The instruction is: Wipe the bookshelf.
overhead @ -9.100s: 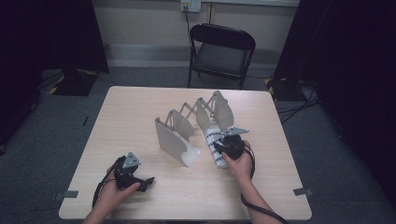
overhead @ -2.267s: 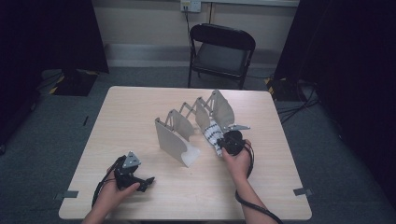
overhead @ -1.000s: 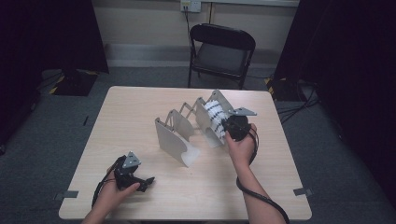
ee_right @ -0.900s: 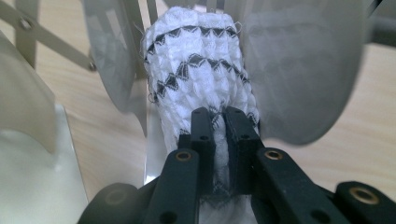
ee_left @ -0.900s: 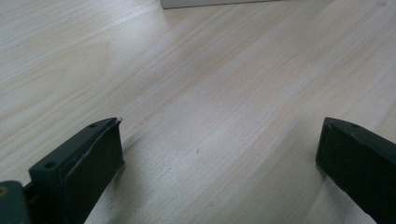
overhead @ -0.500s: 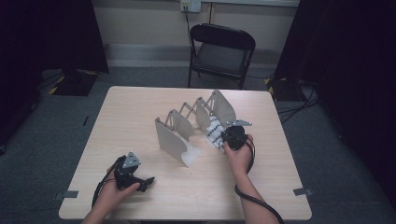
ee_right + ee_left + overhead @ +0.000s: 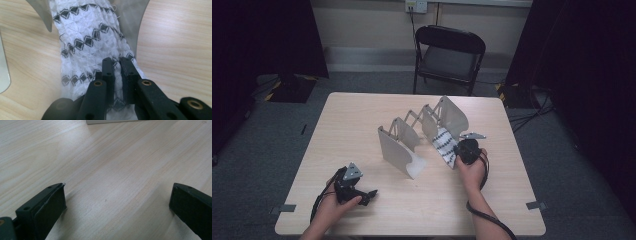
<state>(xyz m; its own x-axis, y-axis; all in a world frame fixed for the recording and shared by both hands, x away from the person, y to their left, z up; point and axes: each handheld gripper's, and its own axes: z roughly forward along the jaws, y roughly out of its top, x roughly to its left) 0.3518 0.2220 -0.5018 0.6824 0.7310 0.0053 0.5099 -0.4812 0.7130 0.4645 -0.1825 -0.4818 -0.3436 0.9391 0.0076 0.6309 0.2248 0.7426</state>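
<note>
- Our left hand (image 7: 334, 202) lies low at the near left of the surface (image 7: 357, 120), forearm coming in from the bottom edge of the high view, the left gripper (image 7: 368, 194) pointing to the right along the wood.
- The left gripper view adds what the high view is too far off to show: its 2 fingers (image 7: 50, 203) stand far apart, released, with bare wood grain between them and a pale edge of the rack at the top of the frame.
- In the middle of the surface stands the folding rack (image 7: 404, 150), a zigzag of pale upright panels running from near left to far right.
- The white cloth with black diamond bands (image 7: 444, 145) leans in the slot just in front of the rack's far right panel, its lower end toward us.
- Our right hand (image 7: 471, 167) reaches forward from the bottom right of the high view, wrist straight, and the right gripper (image 7: 458, 152) meets the cloth's near end.
- The right gripper view shows the grasp that the high view hides behind the hand: the fingers (image 7: 108, 72) are clenched on a fold of the cloth (image 7: 87, 47), nearly meeting, and the cloth runs up between 2 grey curved panels (image 7: 132, 22) with the surface on both sides.
</note>
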